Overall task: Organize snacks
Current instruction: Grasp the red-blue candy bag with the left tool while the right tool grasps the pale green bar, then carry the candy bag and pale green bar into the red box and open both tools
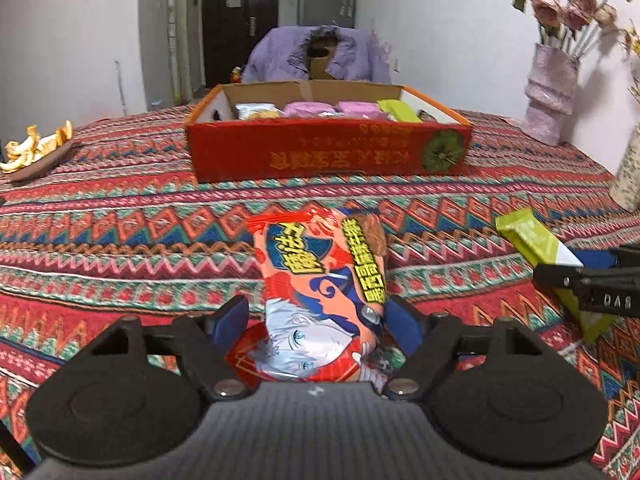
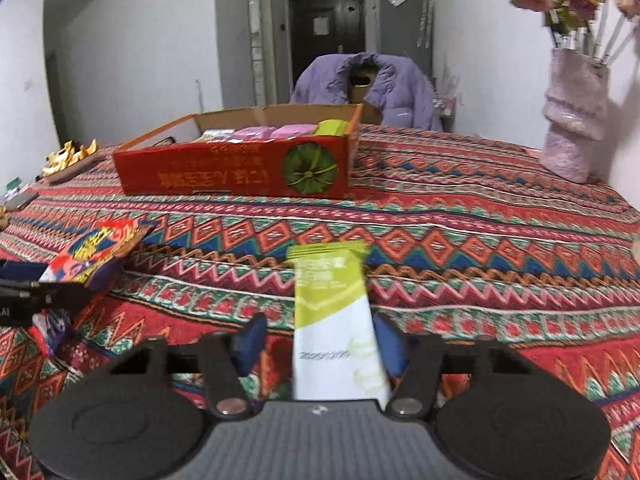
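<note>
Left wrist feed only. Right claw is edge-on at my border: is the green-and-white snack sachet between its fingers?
Observer: Yes. The green-and-white snack sachet lies between the right claw fingers; right pad touches it, a gap shows at the left pad.
Operator: Is my red cartoon-print snack packet off the cloth?
Observer: Seemingly; from the right wrist it tilts above the patterned tablecloth in the left claw.
Operator: Anything beyond the dish of orange peels?
Observer: Small flat items at the table edge, too blurred to name.

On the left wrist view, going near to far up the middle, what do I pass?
Left hand-held gripper → orange anime snack packet → patterned tablecloth → red cardboard box → purple jacket on the chair → dark door.
</note>
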`<state>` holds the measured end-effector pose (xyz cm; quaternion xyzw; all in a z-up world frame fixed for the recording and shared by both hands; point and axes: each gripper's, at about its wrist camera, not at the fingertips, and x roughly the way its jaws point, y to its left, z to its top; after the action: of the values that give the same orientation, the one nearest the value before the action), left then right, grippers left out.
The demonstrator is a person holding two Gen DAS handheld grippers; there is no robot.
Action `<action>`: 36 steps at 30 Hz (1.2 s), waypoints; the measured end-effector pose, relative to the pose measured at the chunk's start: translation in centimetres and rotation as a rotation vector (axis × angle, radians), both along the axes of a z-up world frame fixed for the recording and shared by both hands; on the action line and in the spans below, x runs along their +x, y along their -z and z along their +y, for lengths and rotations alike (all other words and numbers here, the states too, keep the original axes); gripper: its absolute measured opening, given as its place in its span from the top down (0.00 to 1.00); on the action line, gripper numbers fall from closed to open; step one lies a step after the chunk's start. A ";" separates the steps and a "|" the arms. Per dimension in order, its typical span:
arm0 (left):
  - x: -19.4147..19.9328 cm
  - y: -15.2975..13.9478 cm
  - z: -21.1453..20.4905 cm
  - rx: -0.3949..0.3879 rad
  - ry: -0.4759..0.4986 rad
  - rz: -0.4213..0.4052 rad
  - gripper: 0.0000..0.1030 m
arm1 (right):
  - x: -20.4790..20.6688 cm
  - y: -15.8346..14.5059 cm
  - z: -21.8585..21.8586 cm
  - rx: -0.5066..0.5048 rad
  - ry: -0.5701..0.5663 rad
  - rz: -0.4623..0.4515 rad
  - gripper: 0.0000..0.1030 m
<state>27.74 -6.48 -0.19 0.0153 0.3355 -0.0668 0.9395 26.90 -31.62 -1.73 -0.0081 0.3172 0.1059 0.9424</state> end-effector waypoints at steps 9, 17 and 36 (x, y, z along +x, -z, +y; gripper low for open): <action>1.1 -0.2 -0.2 -0.026 0.004 0.009 0.23 | -0.5 -0.5 4.1 -0.007 -0.270 -0.043 0.61; 1.3 0.1 -0.8 -0.013 0.048 0.012 0.47 | 0.0 -0.3 4.0 0.001 -0.220 -0.009 0.62; 1.5 -3.2 0.7 -0.078 0.064 -0.052 0.50 | 0.9 -3.1 4.2 0.044 -0.221 -0.030 0.66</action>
<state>29.25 -5.74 3.06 -0.0088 0.3077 -0.1094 0.9451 27.81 -27.44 1.37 -0.0238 0.2980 0.2162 0.9295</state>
